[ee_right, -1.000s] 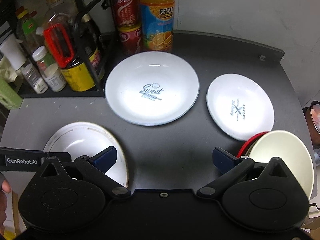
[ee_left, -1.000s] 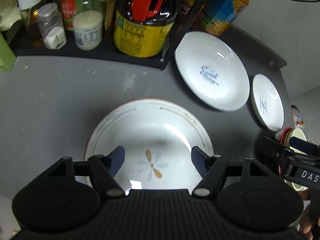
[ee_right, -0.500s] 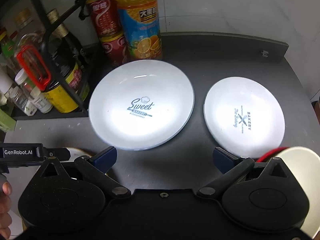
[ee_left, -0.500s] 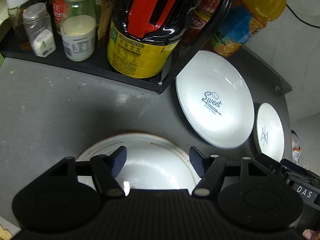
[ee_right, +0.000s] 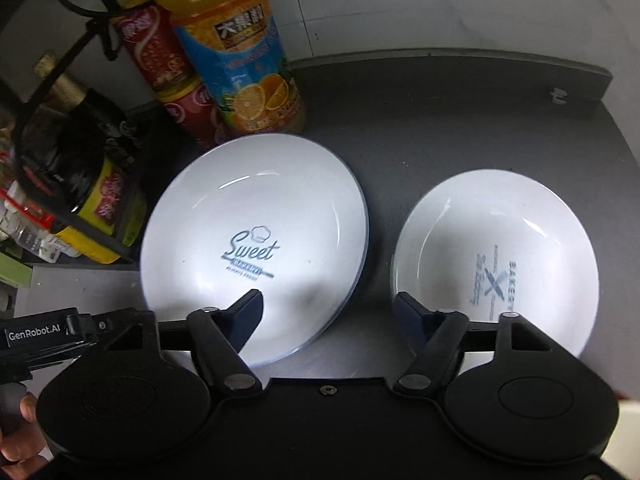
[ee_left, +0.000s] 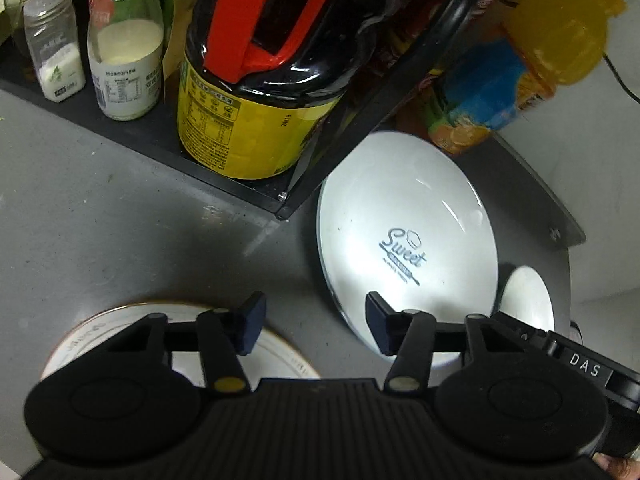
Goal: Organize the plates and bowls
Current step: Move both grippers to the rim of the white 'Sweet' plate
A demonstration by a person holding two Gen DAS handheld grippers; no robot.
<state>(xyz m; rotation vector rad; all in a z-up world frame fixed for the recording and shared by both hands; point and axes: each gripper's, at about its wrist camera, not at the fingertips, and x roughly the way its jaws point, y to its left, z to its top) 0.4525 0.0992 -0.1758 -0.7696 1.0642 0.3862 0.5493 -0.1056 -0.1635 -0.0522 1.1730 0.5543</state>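
Observation:
A large white "Sweet" plate [ee_left: 404,236] [ee_right: 256,240] lies flat on the dark counter. To its right rests a smaller white "Bakery" plate [ee_right: 496,264] [ee_left: 526,296]. A white bowl with a gold-lettered rim [ee_left: 280,354] sits at the lower left of the left wrist view, mostly hidden under the gripper body. My left gripper [ee_left: 316,326] stands open and empty above the counter, between the bowl and the Sweet plate. My right gripper [ee_right: 330,312] is open and empty, hovering over the gap between the two plates. The other gripper's body [ee_right: 48,336] shows at the left.
A black rack [ee_left: 224,184] holds a yellow-labelled dark jug [ee_left: 256,92], a milky bottle [ee_left: 126,52] and a spice shaker [ee_left: 54,44]. An orange juice bottle [ee_right: 236,56] and red cans [ee_right: 160,64] stand behind the Sweet plate. The counter's raised edge [ee_right: 560,80] runs at the back right.
Both grippers have moved forward toward the plates. The gold-rimmed bowl slid under the left gripper's body, and the cream bowl at the lower right left the right wrist view.

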